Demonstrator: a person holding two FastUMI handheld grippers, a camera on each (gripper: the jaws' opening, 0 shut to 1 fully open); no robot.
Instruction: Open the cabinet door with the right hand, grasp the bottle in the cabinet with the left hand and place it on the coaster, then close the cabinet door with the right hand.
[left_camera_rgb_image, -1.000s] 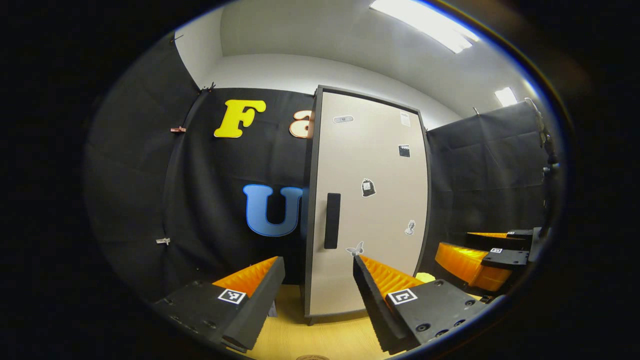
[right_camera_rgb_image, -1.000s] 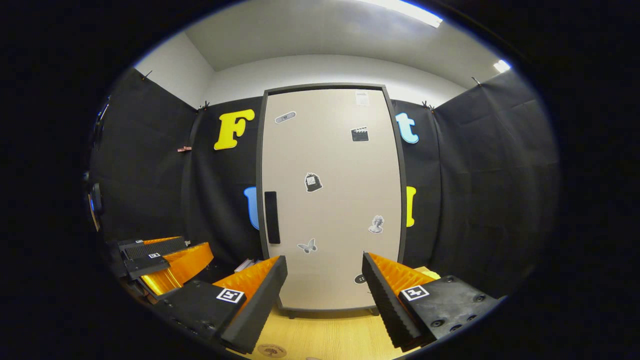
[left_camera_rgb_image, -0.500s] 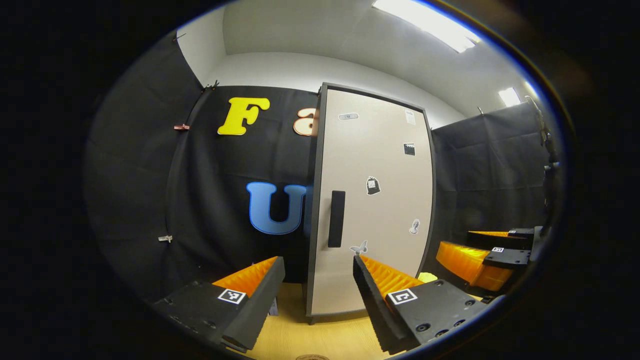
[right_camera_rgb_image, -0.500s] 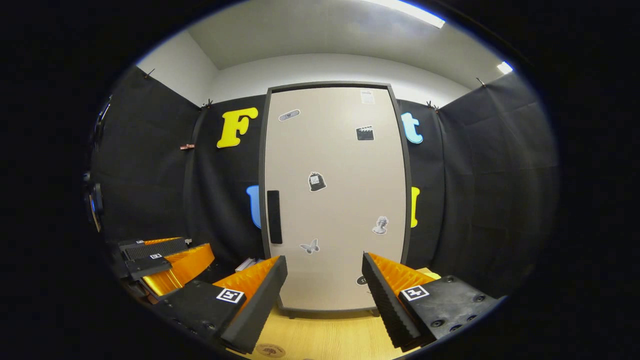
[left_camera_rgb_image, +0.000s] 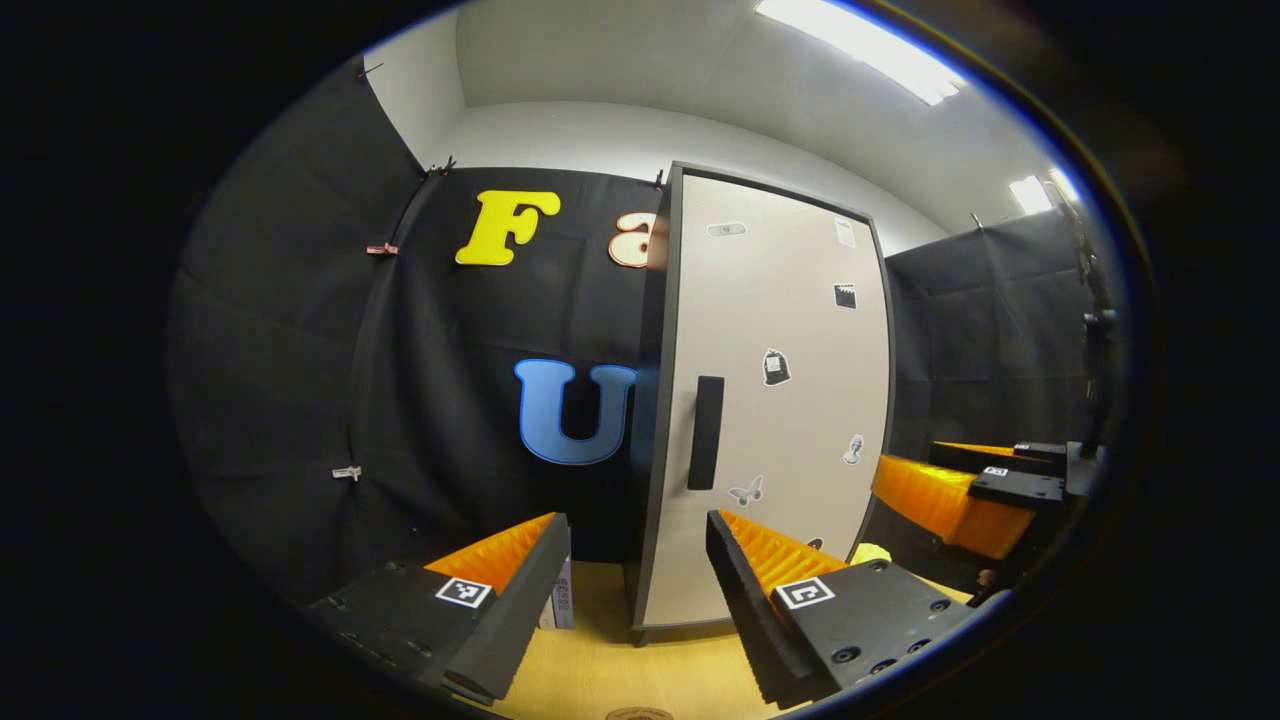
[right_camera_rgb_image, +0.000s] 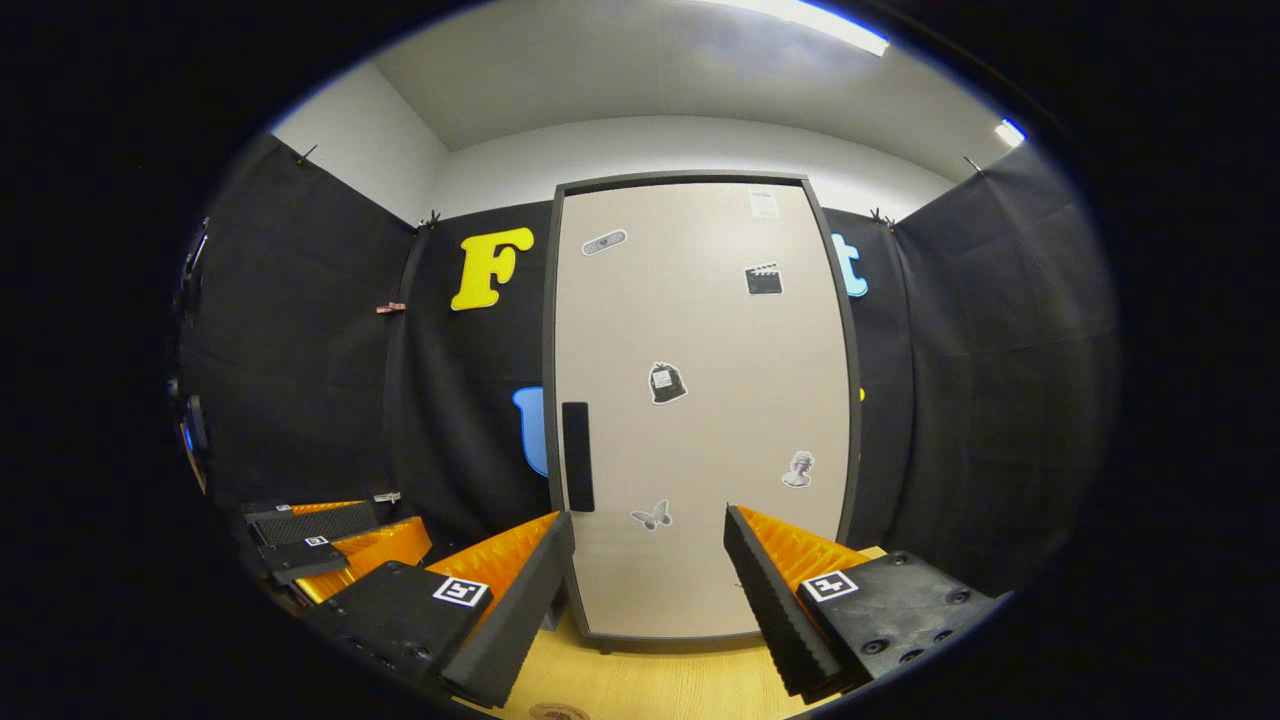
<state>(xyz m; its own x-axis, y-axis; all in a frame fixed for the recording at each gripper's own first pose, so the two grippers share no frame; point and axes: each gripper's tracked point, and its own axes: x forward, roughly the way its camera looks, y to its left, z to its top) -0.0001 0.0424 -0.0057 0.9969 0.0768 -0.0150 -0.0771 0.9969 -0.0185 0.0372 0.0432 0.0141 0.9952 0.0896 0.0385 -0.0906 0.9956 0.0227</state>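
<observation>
Both claws hang released, holding nothing. In the left gripper view we see the left claw at the bottom of the frame, its fingers spread wide, and the right claw at the lower right edge, apart from the cabinet. In the right gripper view we see the right claw at the bottom centre, fingers likewise apart, and the left claw at the lower left.

We see the cabinet door shut in both views, so the bottle stays hidden behind it and we cannot tell where it sits inside. The left gripper view takes the door at an angle, right of centre, and shows the cabinet's dark side panel along its left edge, plus a small box on the table at the cabinet's foot. The right gripper view faces the cabinet door squarely. Its dark handle runs upright at the door's lower left; stickers dot the panel. A round coaster peeks in at the bottom edge of the left gripper view, on the table in front of the cabinet.
</observation>
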